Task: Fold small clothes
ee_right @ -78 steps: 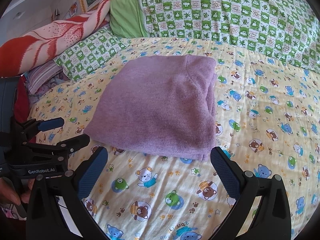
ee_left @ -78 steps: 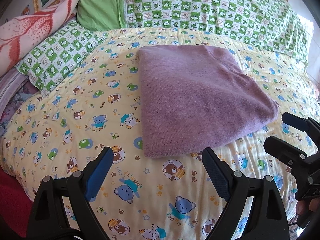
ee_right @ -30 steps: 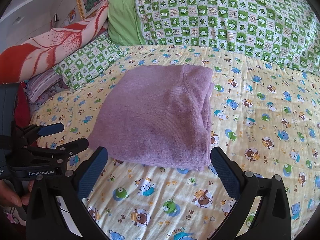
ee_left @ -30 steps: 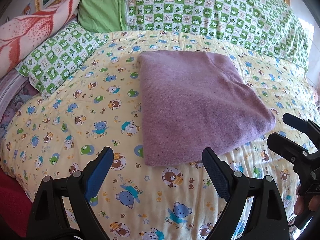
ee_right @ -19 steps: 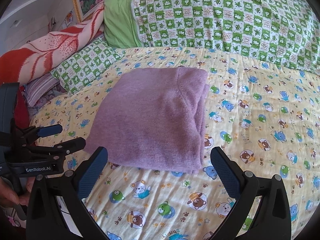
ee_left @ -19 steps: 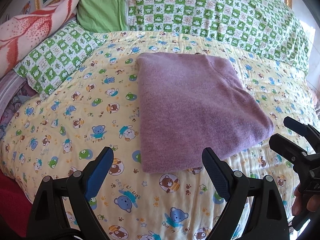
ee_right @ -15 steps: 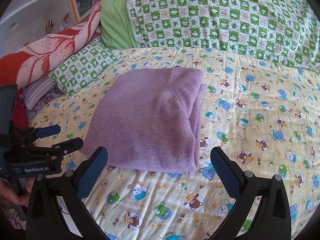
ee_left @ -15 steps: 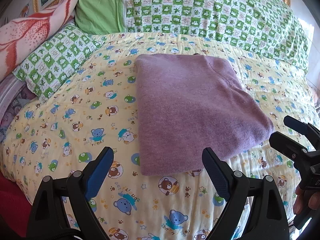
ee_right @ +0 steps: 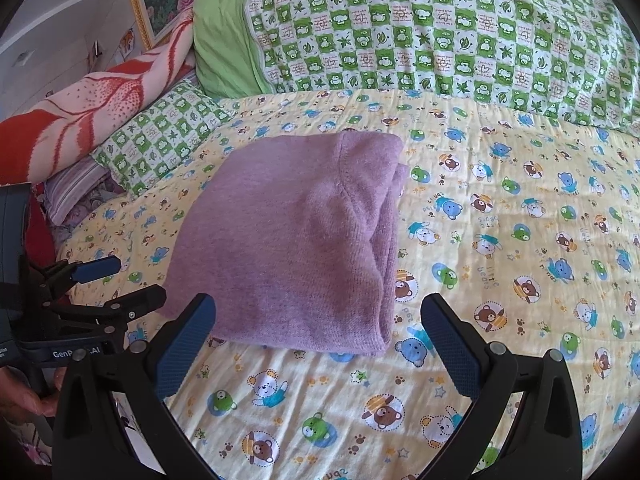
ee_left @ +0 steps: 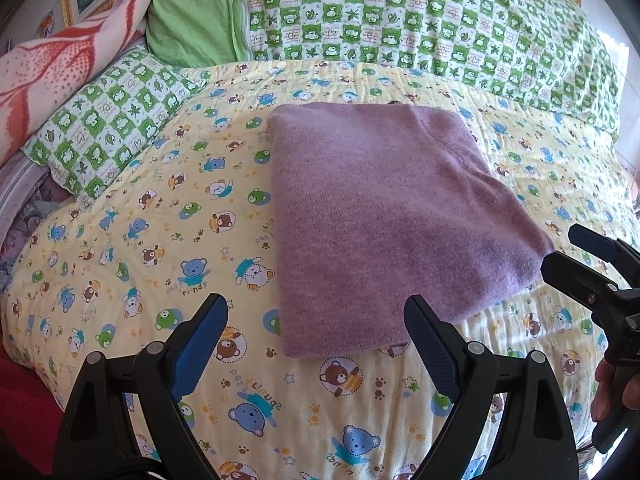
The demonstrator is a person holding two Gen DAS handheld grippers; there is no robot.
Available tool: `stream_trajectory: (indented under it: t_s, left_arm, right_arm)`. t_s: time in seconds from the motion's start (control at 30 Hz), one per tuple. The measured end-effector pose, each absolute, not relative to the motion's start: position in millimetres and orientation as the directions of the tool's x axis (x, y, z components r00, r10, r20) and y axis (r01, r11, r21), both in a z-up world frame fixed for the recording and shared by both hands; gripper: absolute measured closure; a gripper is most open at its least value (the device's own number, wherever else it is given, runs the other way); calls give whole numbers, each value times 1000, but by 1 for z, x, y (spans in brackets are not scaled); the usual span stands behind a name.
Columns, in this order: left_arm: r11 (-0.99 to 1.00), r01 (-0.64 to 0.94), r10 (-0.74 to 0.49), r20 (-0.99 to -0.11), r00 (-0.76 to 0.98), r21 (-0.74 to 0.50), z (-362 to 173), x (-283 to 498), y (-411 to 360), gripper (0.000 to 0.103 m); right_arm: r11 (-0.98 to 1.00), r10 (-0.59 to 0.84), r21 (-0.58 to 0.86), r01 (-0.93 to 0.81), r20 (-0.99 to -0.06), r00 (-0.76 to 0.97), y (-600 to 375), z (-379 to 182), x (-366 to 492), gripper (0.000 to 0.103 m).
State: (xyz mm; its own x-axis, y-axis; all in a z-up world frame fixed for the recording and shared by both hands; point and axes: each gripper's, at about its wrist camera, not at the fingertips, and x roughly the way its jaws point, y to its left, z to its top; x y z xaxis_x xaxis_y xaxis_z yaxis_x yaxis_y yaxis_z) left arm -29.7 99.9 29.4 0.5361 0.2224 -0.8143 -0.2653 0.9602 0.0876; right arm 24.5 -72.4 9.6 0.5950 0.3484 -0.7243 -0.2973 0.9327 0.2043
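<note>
A purple knit garment (ee_left: 380,216) lies folded into a flat rectangle on the yellow bear-print bed cover (ee_left: 160,240); it also shows in the right wrist view (ee_right: 300,248). My left gripper (ee_left: 316,320) is open and empty, just short of the garment's near edge. My right gripper (ee_right: 316,320) is open and empty, in front of the garment's near right corner. Each gripper shows in the other's view: the right gripper (ee_left: 568,252) at the garment's right corner, the left gripper (ee_right: 116,276) at its left edge. Neither touches the cloth.
A green-and-white checked quilt (ee_left: 400,28) and a plain green pillow (ee_left: 192,20) lie along the head of the bed. A checked pillow (ee_left: 104,120) and a red-and-pink blanket (ee_right: 80,120) lie at the left. The bed edge drops off at the lower left.
Both grippers have drawn back a little from the folded garment and lifted slightly. They stayed open and empty. The garment has not moved.
</note>
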Motion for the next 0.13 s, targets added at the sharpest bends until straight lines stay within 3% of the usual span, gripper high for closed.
stream_trajectory:
  t_s: [0.13]
  left_arm:
    - [959, -271, 223, -810, 542, 83, 32, -27, 101, 12]
  right_arm:
    - [932, 352, 212, -294, -721, 596, -72, 11, 29, 1]
